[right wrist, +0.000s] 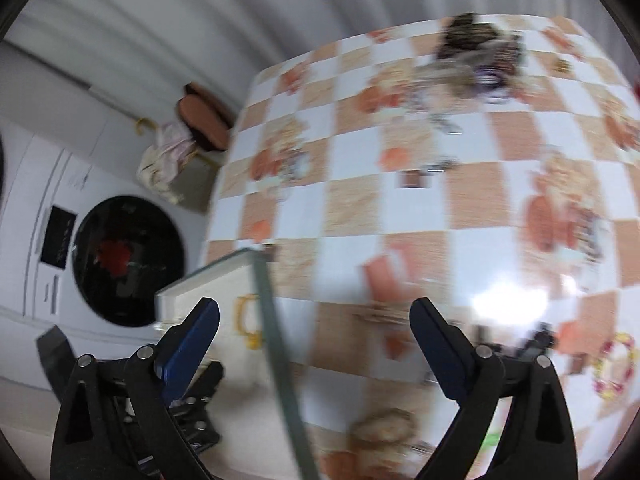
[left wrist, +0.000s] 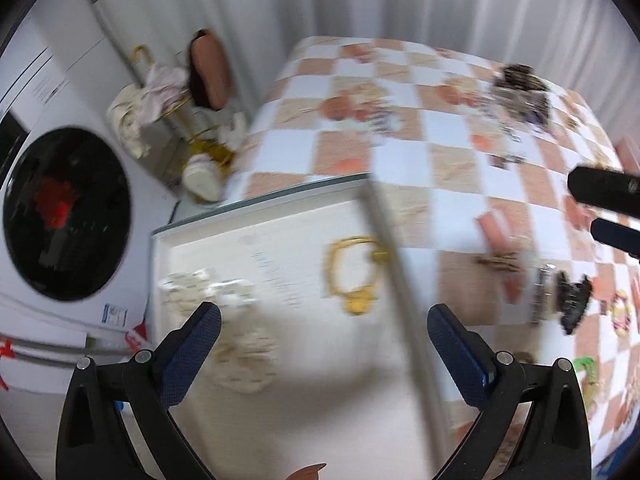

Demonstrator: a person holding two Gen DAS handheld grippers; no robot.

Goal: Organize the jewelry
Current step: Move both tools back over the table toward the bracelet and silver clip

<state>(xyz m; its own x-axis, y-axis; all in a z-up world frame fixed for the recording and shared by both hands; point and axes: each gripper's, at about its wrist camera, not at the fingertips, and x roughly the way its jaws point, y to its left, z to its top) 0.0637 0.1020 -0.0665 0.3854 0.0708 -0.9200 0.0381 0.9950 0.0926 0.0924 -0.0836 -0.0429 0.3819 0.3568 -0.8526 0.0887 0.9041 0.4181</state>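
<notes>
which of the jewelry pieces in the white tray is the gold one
The gold necklace, lying by the tray's right edge. The other pieces there, near the left side, are pale cream and beaded.

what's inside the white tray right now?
The shallow white tray holds a gold chain necklace with a yellow pendant and several blurred cream beaded pieces. Its near end is hidden behind the left tool, so anything there is unseen.
</notes>
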